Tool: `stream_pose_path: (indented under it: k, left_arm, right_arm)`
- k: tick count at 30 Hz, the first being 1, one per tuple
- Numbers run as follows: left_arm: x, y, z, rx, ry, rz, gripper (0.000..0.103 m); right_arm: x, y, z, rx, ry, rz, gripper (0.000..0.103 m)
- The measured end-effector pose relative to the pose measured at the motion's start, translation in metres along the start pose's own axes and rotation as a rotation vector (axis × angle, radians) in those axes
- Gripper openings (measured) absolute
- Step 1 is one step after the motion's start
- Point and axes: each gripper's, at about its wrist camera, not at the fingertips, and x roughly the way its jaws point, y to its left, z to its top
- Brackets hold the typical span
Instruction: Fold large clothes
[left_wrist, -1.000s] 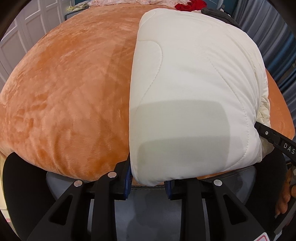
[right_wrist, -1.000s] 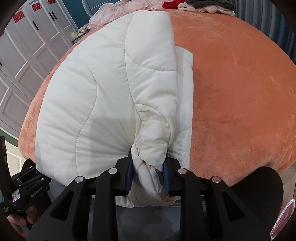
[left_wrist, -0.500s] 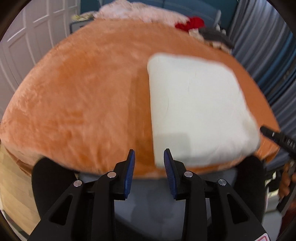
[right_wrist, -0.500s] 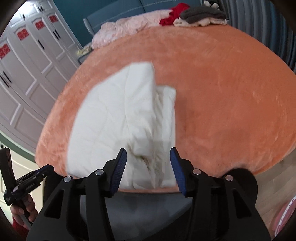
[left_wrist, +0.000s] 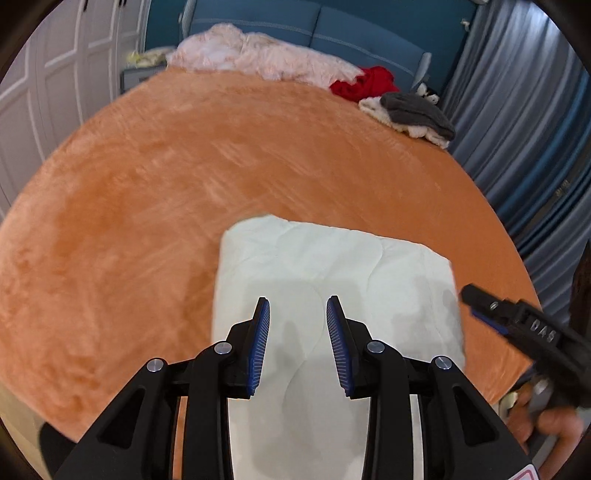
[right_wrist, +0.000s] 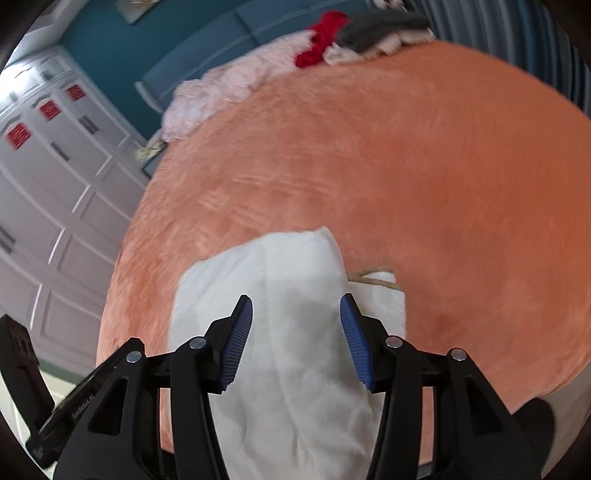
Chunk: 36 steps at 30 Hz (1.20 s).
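A cream quilted jacket (left_wrist: 332, 266) lies folded into a rectangle near the front edge of the orange plush bed (left_wrist: 184, 192). It also shows in the right wrist view (right_wrist: 280, 280), with a loose flap on its right side. My left gripper (left_wrist: 297, 306) is open and empty, raised above the jacket's near end. My right gripper (right_wrist: 295, 306) is open and empty, raised above the jacket too. The right gripper's body shows in the left wrist view (left_wrist: 517, 325), at the jacket's right edge.
A pink blanket (left_wrist: 258, 55), a red garment (left_wrist: 365, 83) and a grey and white pile (left_wrist: 413, 114) lie at the bed's far end. White cupboards (right_wrist: 44, 184) stand to the left. Blue curtains (left_wrist: 535, 129) hang on the right.
Both grippers let go of the jacket's near edge, opened, and lifted up and back. The jacket now lies flat and folded on the bed.
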Motion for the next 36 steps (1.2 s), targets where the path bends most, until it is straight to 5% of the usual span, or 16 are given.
stream_pose_path:
  k: [3,5,8,10,13,22,36]
  left_arm:
    - [0.024,-0.003,0.003,-0.001,0.026,-0.012,0.033]
    - [0.039,-0.006,0.001,0.001,0.051,-0.027,0.033]
    - [0.048,-0.007,0.001,0.003,0.055,-0.037,0.033]
    - [0.054,-0.007,-0.002,0.0,0.049,-0.05,0.033]
    - [0.069,-0.009,-0.006,0.009,0.052,-0.028,0.033]
    - [0.103,-0.021,-0.017,0.09,0.031,0.079,0.033]
    - [0.128,-0.024,-0.026,0.119,-0.014,0.159,0.033]
  right_arm:
    - [0.029,-0.008,-0.004,0.024,0.054,-0.018,0.044]
    - [0.036,-0.012,-0.009,0.034,0.061,0.02,0.018]
    - [0.009,-0.005,-0.016,-0.044,-0.072,0.011,0.009]
    - [0.0,0.003,-0.021,-0.133,-0.126,-0.065,0.008]
    - [0.025,-0.006,-0.023,-0.14,-0.065,-0.118,0.009]
    - [0.069,-0.025,-0.032,-0.134,0.005,-0.139,0.02]
    - [0.09,-0.029,-0.041,-0.193,-0.022,-0.171,0.025]
